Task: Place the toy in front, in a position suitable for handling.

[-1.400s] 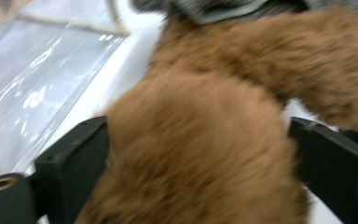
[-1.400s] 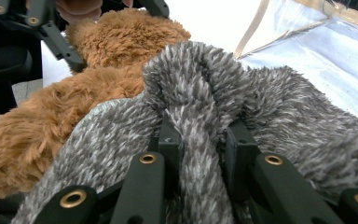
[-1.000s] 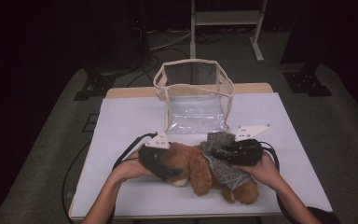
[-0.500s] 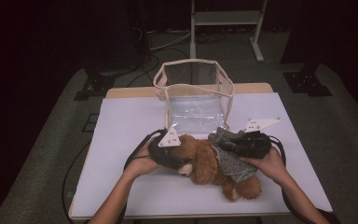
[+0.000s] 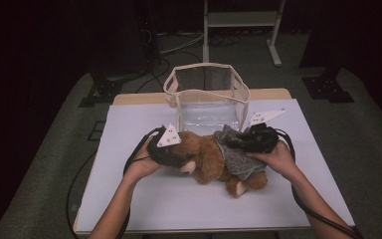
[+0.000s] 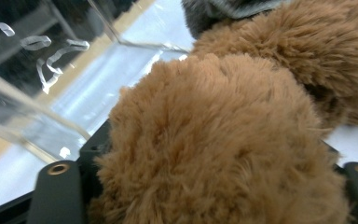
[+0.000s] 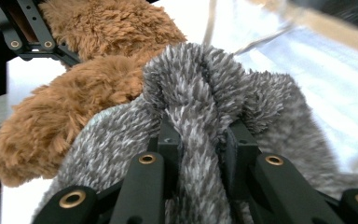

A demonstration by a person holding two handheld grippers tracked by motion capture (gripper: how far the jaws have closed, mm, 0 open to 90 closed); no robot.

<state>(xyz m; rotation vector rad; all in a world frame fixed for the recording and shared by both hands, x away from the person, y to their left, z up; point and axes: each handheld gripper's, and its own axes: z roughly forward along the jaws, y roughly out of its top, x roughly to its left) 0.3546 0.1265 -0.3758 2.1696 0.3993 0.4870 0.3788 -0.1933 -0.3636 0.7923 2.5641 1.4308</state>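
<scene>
The left claw [image 5: 179, 158] has just been closing and hugs the fluffy brown teddy bear's [image 5: 209, 159] head. The right claw [image 7: 198, 140] pinches its grey woolly sweater [image 7: 214, 93], so both can lift it toward the clear plastic bag [image 5: 206, 97] just behind.

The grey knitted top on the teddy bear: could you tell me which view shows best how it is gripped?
The right gripper view: the right gripper pinches a fold of the grey top between its jaws. The high view shows the top small, under that gripper. The left gripper view catches just its edge beyond the brown fur.
</scene>
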